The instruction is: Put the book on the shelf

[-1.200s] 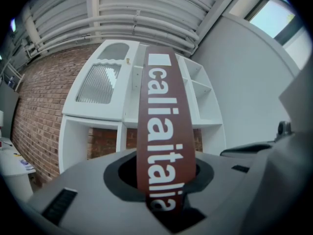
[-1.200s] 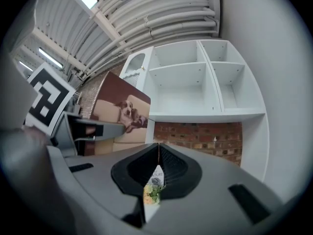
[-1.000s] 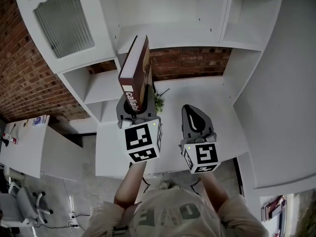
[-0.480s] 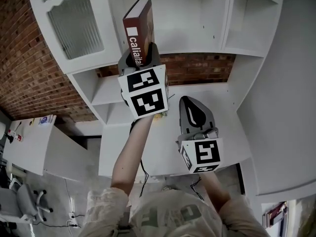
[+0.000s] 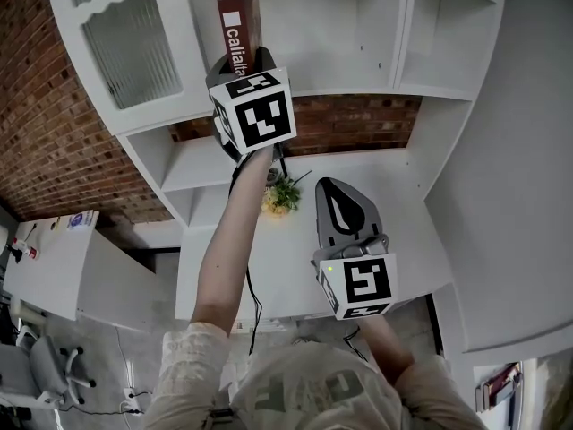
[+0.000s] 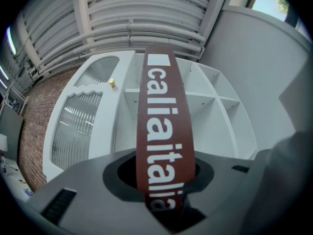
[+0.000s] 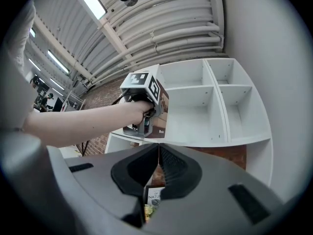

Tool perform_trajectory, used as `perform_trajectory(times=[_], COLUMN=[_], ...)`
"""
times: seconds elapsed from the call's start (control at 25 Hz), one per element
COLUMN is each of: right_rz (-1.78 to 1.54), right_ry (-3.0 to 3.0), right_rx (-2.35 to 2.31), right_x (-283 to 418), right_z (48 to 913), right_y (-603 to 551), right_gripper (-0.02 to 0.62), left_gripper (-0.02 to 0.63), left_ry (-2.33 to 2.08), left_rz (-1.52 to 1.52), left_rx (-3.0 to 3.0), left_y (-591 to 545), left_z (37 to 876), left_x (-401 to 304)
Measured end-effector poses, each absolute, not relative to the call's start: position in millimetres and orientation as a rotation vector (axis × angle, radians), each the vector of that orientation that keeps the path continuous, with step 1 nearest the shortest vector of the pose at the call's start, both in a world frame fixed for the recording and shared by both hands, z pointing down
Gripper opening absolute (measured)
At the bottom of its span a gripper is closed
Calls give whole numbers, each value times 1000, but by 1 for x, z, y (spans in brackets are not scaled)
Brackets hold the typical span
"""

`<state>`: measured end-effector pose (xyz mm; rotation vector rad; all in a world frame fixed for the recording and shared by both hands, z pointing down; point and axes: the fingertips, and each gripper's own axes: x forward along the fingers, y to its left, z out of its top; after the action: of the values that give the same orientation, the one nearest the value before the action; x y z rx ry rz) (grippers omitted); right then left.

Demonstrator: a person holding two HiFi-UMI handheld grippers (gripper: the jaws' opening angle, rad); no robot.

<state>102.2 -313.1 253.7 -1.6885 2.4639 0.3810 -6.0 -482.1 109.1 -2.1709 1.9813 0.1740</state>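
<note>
The person's left arm is stretched up and away, and the left gripper [image 5: 240, 64] pinches the lower end of a dark red book [image 5: 238, 14]; the book stands upright between the jaws, its spine with bold white lettering turned back toward the person. It is held in the air before the white shelf unit [image 5: 358, 25], just right of the ribbed-glass cabinet door [image 5: 134, 47] and at the left edge of the open compartments; whether it touches a shelf board I cannot tell. The right gripper [image 5: 345, 206] hangs lower and nearer, to the right, its jaws pressed together with nothing between them. Below the shelves a strip of brick wall [image 5: 349, 119] shows; on the white desk [image 5: 403, 213] under it sits a small plant with yellow flowers [image 5: 281, 195], near the left forearm.
</note>
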Motion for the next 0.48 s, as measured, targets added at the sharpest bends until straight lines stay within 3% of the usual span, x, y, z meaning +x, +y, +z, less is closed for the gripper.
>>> perform_trajectory(times=[0.48], right_rz=[287], right_ry=[2453], right_rx=[-1737], right_x=[116], right_z=[272], right_y=[-326], right_gripper=[17], left_gripper=[155], left_ry=[2036], left_rz=[70], left_rx=[-2203], left_y=[-537], left_z=[113], left_x=[4])
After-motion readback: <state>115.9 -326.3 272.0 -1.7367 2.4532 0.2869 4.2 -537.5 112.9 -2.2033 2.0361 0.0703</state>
